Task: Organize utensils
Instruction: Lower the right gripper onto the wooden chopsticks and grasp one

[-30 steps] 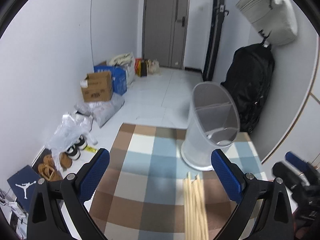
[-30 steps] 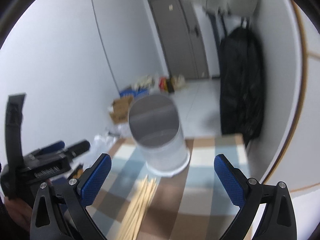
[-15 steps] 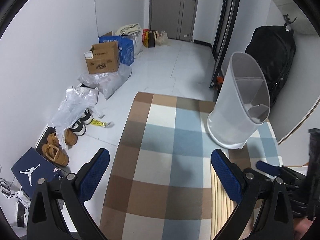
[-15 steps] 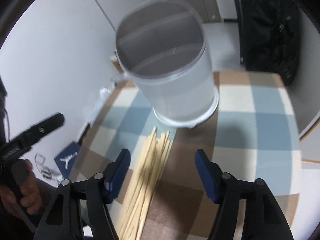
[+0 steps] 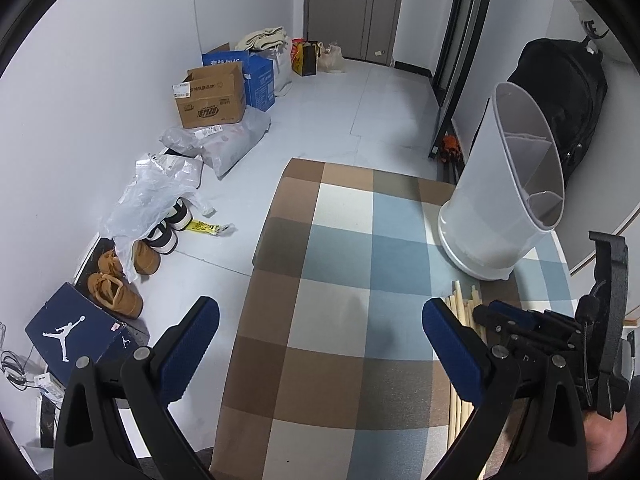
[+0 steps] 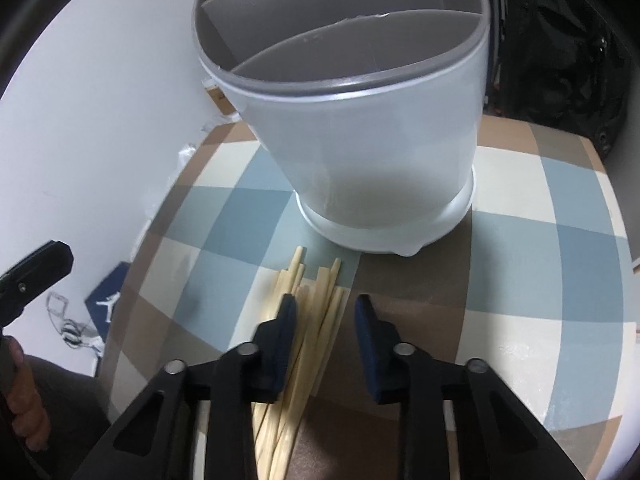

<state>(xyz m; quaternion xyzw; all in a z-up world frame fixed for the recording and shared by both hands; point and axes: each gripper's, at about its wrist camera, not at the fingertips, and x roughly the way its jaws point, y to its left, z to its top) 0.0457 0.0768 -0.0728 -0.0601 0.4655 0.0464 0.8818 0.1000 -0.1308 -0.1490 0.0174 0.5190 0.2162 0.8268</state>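
Note:
A bundle of pale wooden chopsticks (image 6: 308, 320) lies on the checked cloth, its tips pointing at a white divided utensil holder (image 6: 360, 128). My right gripper (image 6: 326, 316) is low over the bundle, its jaws partly closed with chopsticks between them but not pinched. In the left wrist view the holder (image 5: 508, 184) stands at the right, the chopsticks (image 5: 460, 308) lie in front of it, and the right gripper (image 5: 540, 328) is over them. My left gripper (image 5: 320, 328) is wide open and empty above the cloth.
The checked cloth (image 5: 340, 280) covers the table, whose left edge drops to a tiled floor. On the floor are cardboard boxes (image 5: 212, 96), plastic bags (image 5: 152, 196), shoes (image 5: 120, 280) and a blue shoebox (image 5: 76, 332). A black backpack (image 5: 568, 100) hangs at the right wall.
The right gripper dropped down over the chopsticks and its jaws narrowed from wide open to a small gap. The left gripper pulled back and left, staying open.

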